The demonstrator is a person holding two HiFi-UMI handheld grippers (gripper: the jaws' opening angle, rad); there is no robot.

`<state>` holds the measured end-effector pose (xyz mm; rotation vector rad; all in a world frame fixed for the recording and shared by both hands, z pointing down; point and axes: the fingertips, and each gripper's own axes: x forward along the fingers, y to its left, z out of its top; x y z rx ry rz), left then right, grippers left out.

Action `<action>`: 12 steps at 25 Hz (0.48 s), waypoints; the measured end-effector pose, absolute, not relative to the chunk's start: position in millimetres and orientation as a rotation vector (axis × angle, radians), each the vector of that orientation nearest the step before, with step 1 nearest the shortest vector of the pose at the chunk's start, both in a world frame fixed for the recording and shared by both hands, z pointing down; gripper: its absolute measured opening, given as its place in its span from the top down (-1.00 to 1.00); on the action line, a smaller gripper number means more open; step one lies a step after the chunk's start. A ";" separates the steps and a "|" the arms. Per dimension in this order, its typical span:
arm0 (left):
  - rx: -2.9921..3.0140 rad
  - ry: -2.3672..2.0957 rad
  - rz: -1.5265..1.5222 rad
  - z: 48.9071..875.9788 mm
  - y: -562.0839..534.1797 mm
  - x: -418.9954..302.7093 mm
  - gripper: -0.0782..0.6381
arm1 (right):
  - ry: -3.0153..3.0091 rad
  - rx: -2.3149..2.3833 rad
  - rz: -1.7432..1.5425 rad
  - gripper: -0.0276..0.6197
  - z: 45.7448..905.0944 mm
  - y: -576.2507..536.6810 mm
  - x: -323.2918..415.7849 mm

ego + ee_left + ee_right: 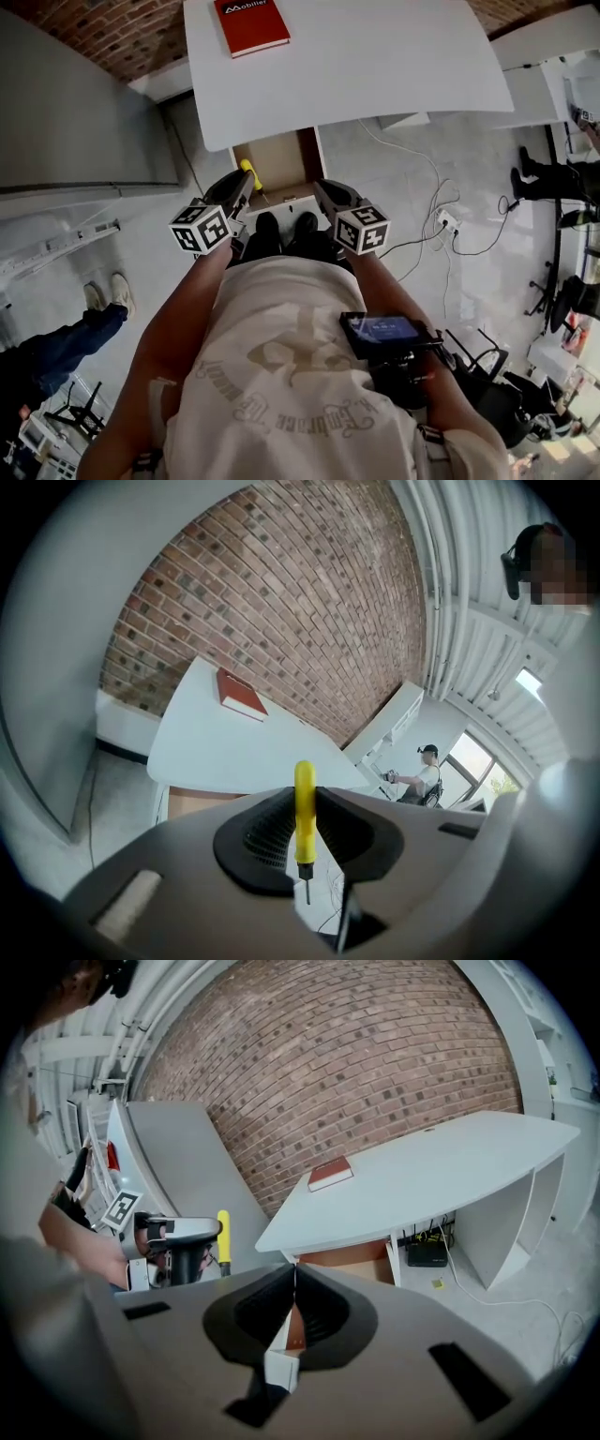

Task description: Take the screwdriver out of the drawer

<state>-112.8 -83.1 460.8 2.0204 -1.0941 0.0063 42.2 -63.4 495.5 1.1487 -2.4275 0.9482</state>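
Left gripper view shows your screwdriver (305, 813) upright, yellow handle up, clamped between your left gripper's (304, 801) narrowly parted jaws, clear of the open drawer (281, 159). Your right gripper (293, 1274) is closed and empty.

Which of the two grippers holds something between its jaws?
The left gripper: its jaws clamp the yellow screwdriver. The right gripper is shut on nothing.

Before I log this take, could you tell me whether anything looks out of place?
Only the drawer under the desk stands open. The yellow screwdriver sits upright in the left gripper; the red book lies flat. Nothing spilled or damaged.
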 end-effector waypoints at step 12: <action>2.159 -1.083 0.058 429.8 -78.6 -106.1 0.60 | -2.490 1.170 0.880 0.90 461.2 -69.5 41.6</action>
